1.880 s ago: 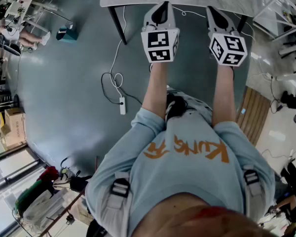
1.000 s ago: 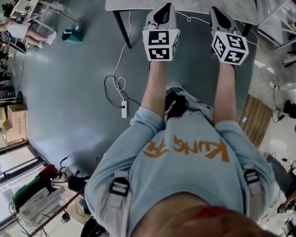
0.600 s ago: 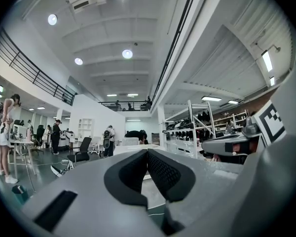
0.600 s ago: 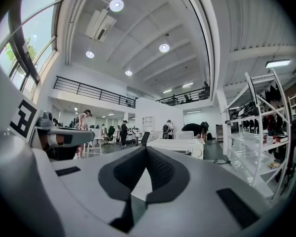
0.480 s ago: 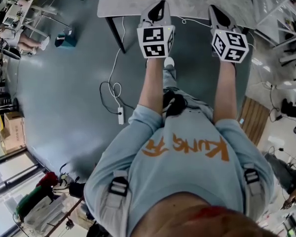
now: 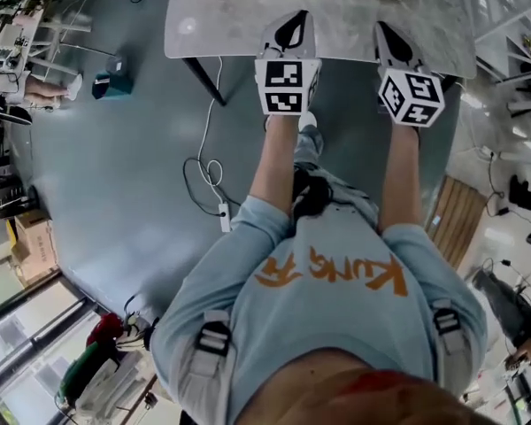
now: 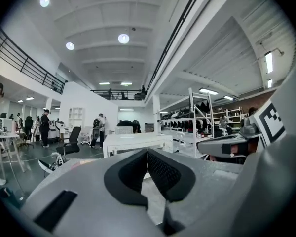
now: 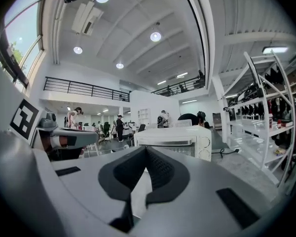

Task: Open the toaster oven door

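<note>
my left gripper (image 7: pixel 148 153) is clenched on nothing, and my right gripper (image 8: pixel 146 151) is clenched empty too. both hover over the table's (image 6: pixel 221 25) near edge. the toaster oven (image 8: pixel 177 141) sits farther back, untouched, door shut.

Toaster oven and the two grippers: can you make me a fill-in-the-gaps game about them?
The white boxy toaster oven is ____, not open.
It stands on a pale grey stone-look ____.
The left gripper and the right gripper both have shut jaws and hold ____.
The person's pale blue shirt has ____ letters.
Missing words: shut; table; nothing; orange.
</note>
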Demonstrator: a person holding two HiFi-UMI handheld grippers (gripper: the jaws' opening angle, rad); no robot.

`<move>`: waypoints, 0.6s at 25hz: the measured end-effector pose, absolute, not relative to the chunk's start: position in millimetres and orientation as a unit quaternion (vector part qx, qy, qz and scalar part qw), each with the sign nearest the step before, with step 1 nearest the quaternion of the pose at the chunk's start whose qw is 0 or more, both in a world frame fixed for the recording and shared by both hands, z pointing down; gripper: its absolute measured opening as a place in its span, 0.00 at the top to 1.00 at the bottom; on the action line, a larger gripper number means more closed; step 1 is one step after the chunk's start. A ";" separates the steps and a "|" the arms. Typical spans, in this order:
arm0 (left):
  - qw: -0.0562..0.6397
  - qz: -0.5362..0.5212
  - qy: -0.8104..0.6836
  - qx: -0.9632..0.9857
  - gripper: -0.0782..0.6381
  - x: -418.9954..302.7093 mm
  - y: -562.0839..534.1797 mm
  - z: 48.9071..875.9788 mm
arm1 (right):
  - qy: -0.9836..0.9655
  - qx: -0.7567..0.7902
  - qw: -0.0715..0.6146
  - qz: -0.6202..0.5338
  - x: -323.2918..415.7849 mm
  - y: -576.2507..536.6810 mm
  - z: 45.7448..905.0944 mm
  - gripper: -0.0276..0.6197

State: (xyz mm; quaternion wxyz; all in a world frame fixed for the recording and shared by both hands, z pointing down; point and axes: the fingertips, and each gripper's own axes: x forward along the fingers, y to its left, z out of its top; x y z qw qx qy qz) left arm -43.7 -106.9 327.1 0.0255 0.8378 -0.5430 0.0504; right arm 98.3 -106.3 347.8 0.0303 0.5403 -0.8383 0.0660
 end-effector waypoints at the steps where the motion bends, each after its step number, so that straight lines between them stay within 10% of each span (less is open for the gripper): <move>1: 0.033 0.055 -0.541 0.838 0.89 -45.8 -121.0 335.0 | -0.838 0.539 0.036 0.073 95.0 -120.2 356.6 0.96; 15: 0.039 0.077 -0.515 0.853 0.89 -68.1 -298.7 352.8 | -0.829 0.551 0.067 0.074 70.1 -286.7 365.2 0.96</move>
